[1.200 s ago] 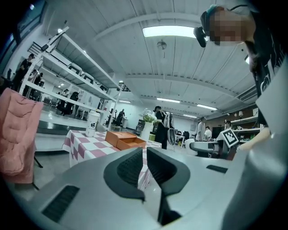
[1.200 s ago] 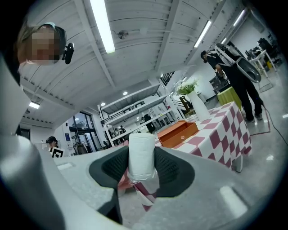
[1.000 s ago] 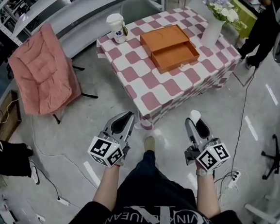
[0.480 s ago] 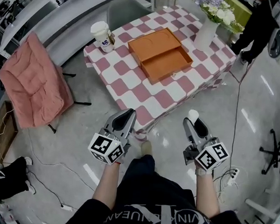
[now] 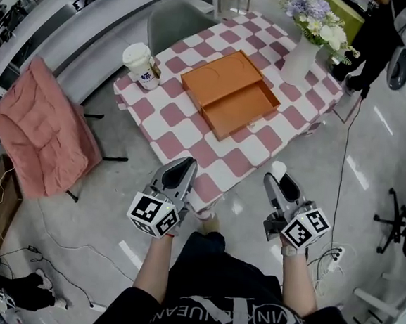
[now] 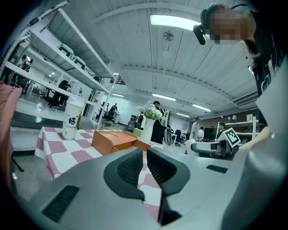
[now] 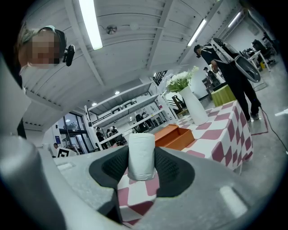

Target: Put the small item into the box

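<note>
Small white roll [image 7: 141,155]: clamped in right gripper [image 5: 279,174]; left gripper [image 5: 181,171] pinched together, empty. Orange box [image 5: 230,93], 12 o'clock, apparently unfilled; approach and placing remain

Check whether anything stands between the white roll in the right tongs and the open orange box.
Nothing visible does. Only bare checkered table lies between the white roll in the right tongs and the orange box.

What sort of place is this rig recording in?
Probably a lab or workshop hall, not a home: long metal shelves, loose cables and a power strip on a bare polished floor, an office chair, and a checkered table staged in the middle.
</note>
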`<state>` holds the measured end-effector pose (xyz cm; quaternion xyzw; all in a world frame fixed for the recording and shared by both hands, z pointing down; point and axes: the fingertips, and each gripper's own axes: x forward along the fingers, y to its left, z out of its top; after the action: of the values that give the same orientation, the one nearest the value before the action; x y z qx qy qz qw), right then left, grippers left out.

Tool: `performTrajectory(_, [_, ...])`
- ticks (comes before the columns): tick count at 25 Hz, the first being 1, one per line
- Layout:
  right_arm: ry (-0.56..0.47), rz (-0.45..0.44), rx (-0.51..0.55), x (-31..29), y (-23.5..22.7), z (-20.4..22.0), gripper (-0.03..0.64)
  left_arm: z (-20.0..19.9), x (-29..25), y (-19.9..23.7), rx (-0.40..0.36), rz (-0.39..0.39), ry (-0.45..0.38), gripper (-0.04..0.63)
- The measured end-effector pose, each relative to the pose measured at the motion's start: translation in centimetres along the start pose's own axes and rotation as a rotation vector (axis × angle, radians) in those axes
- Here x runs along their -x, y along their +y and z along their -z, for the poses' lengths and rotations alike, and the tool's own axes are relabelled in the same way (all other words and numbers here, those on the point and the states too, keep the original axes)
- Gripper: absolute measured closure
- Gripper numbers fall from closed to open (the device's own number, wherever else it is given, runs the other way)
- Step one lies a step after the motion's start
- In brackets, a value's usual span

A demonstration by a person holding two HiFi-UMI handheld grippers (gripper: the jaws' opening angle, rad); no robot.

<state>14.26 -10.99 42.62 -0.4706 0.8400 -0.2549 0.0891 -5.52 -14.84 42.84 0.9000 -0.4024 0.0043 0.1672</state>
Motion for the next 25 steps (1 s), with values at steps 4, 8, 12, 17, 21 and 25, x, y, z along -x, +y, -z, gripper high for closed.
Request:
performTrajectory(4, [-0.001,0.012,-0.004,-2.1,-0.7,-0.2,0.437,-0.3,-1.3,1.7,0.001,0.014,0.008,0.566])
performTrajectory(8, [0.004,0.0,0.0,-4.1,-0.6,-0.3,0.437,-0.5,-2.2,3.6,0.003,0.003,0.005,0.566])
performTrajectory(12, [0.017,-0.008,-0.004,-5.0,-0.5,-0.1,0.437,-0.1,-2.5,4.1,0.015,0.009,0.005,0.566])
performTrajectory(17, [0.035,-0.008,-0.007,-5.6,-0.6,0.0,0.437,0.5,-2.3,4.5,0.028,0.009,0.017,0.566])
performTrajectory(21, [0.047,-0.015,-0.012,-6.4,-0.7,0.1,0.437,0.8,-2.2,5.1,0.032,-0.007,0.022,0.566])
performTrajectory(25, [0.059,-0.031,-0.02,-7.2,-1.2,0.3,0.437,1.0,-3.0,5.5,0.034,-0.012,0.025,0.566])
